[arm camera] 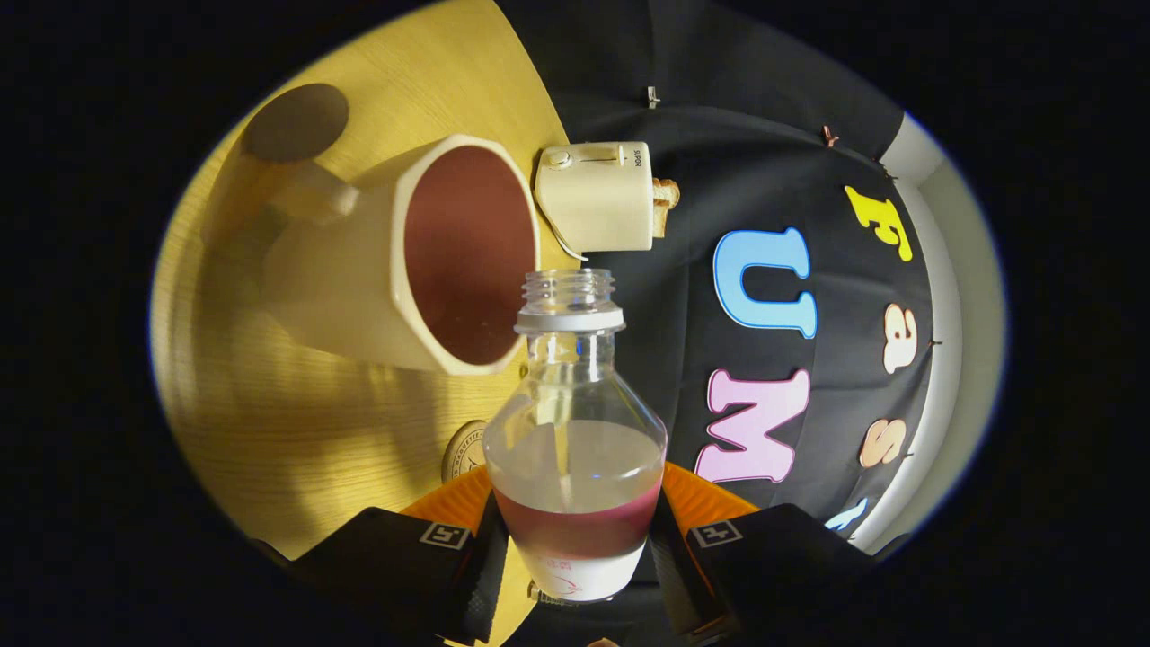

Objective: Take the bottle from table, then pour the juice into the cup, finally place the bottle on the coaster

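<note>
Clear plastic, that is the bottle (575,431); uncapped, threaded neck bare, I have it clamped between both fingers of the gripper (575,548), one pressing each side of its lower body; grip looks firm. The whole view is rolled, so I judge the bottle is tilted towards the pour; its mouth sits just right of the cup (422,261) rim, close to it but not yet over the opening, as far as I can tell.

Cup: cream, faceted rim, dark reddish inside, handle on its far left side; it stands on the wooden table (287,431); whether any juice lies in it I cannot tell. Juice in the bottle: reddish band low down, with a paler hazy layer above it; nothing reaches the neck.

Beyond the cup, at the table's far edge, a cream toaster (597,198) with bread (667,202) showing. A round disc (463,449) lies on the table just left of the bottle, part hidden; possibly the coaster, not certain.

Risks, my judgement: mouth short of the rim, so tipping further here would spill juice on the table; neck could knock the rim and shift the cup; smooth plastic may slip between the fingers if the tilt is quick.

Count: one bottle; one cup; one toaster; one disc; one gripper.
</note>
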Motion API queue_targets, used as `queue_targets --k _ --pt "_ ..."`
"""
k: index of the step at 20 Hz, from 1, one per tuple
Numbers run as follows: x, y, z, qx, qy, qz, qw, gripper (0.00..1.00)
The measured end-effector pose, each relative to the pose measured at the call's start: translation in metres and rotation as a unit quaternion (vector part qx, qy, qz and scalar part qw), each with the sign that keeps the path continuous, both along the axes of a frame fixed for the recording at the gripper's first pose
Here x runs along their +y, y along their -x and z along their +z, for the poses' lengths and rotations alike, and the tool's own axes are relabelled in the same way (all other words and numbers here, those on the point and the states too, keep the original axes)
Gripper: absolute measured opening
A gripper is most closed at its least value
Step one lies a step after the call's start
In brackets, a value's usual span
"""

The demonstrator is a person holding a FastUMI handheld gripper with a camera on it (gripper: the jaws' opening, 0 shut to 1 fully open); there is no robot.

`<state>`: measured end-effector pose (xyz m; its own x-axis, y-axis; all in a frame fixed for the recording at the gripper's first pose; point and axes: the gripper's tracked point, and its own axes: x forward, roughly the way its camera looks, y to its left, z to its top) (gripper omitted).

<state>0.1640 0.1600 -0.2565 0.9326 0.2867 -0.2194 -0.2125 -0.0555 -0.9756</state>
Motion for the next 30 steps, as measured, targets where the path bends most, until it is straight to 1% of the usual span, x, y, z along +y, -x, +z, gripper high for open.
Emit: queue_targets --k 9,12,16,20,30 --pt "0.007 0.001 0.006 -0.023 0.050 0.035 0.998 0.73" --pt "0.008 -0.001 0.004 -0.024 0.066 0.039 0.997 0.73" --pt "0.013 -0.002 0.012 -0.034 0.085 0.056 0.994 0.73" --pt "0.012 -0.005 0.016 -0.038 0.098 0.057 0.993 0.73" --pt "0.022 -0.001 0.028 -0.064 0.147 0.103 0.982 0.73"
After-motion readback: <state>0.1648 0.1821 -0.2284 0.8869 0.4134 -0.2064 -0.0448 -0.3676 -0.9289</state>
